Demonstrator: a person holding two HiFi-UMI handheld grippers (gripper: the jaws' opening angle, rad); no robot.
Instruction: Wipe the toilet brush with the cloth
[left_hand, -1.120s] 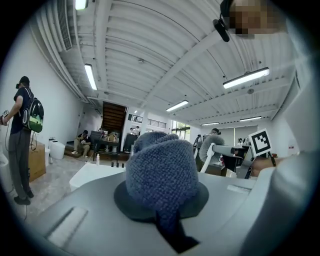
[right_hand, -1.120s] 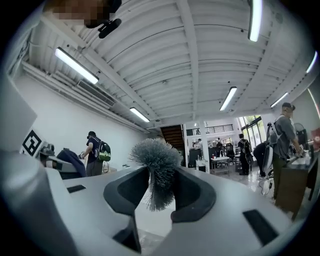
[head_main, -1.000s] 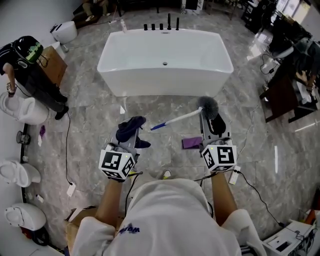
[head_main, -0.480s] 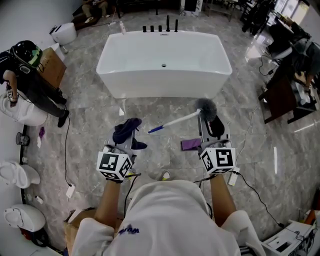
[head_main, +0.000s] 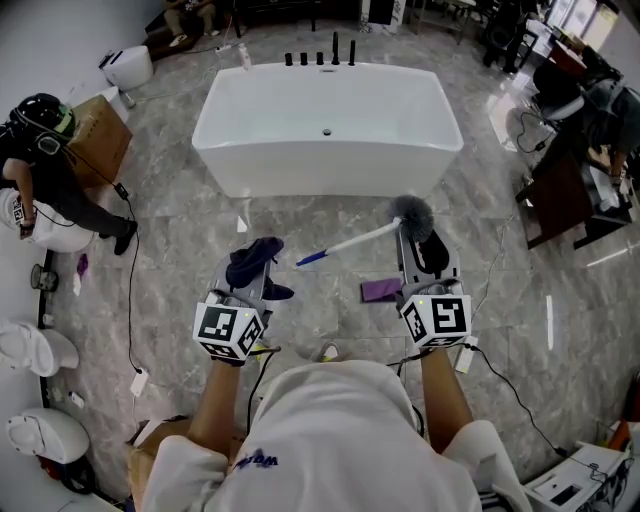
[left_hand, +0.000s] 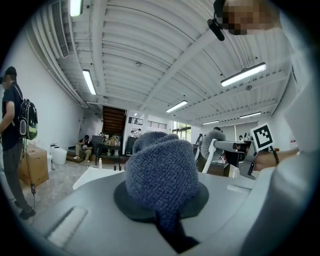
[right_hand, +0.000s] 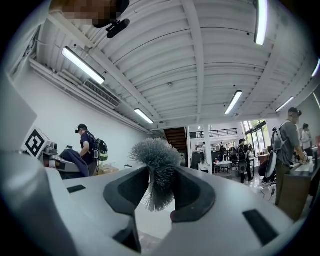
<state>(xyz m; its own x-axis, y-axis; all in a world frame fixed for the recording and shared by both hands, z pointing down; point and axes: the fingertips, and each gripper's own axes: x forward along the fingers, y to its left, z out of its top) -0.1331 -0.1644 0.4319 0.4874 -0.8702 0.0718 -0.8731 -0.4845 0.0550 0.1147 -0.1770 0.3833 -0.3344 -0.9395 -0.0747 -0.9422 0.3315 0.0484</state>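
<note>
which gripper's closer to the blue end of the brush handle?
Left. The left gripper, shut on the cloth, sits just left of the blue end; the right gripper clamps the brush at its bristle head, the far end.

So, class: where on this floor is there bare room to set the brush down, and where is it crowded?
Bare floor lies left of centre, between the bathtub front and the dark cloth. Crowded: the purple rag mid-floor, and the toilets and cable along the left edge.
</note>
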